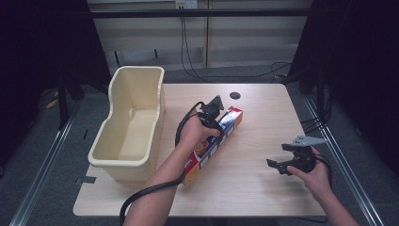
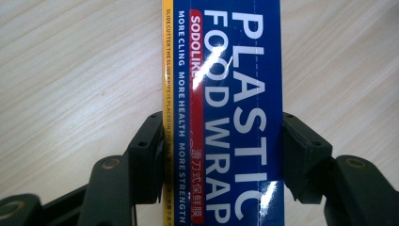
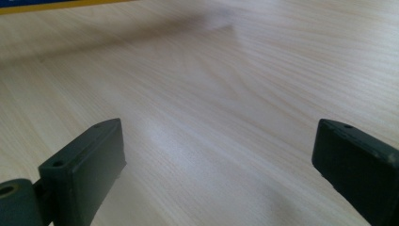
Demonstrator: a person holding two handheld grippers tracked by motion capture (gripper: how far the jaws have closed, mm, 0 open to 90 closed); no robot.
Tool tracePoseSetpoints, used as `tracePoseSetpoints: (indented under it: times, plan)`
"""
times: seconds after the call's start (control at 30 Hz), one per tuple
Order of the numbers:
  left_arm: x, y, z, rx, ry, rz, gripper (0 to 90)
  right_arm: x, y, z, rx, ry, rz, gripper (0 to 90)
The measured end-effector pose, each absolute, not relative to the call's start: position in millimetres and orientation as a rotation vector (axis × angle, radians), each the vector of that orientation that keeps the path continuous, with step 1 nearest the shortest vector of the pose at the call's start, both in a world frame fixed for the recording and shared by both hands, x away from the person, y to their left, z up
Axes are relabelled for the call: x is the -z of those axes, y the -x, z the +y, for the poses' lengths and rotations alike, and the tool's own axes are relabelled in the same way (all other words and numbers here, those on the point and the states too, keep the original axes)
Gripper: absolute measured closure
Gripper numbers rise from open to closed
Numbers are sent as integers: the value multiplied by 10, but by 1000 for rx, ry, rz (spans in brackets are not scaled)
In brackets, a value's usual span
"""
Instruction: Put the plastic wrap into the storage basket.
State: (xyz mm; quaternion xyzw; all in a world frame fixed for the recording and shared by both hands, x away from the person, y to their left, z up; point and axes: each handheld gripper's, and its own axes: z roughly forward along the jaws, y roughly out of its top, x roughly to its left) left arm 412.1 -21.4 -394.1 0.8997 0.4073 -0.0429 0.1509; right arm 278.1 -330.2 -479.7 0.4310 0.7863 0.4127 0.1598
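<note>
Here the left claw is clamped across the wrap box, one jaw pressed to each long side. In the high view the box lies slanted on the bench just right of the cream tub, its near end hidden under the person's left forearm. The right claw hangs wide open with nothing in it, over bare bench well right of the box.

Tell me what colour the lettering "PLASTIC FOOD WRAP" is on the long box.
White, on the long blue cardboard box; the left gripper view shows it best.
</note>
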Motion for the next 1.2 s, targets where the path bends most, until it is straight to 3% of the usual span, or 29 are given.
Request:
tracePoseSetpoints:
  times: [1.2]
  plan:
    - [3097,-4134,258,122,-2540,1289,411,4780,-2775,-3286,-1199,-1205,2260,21]
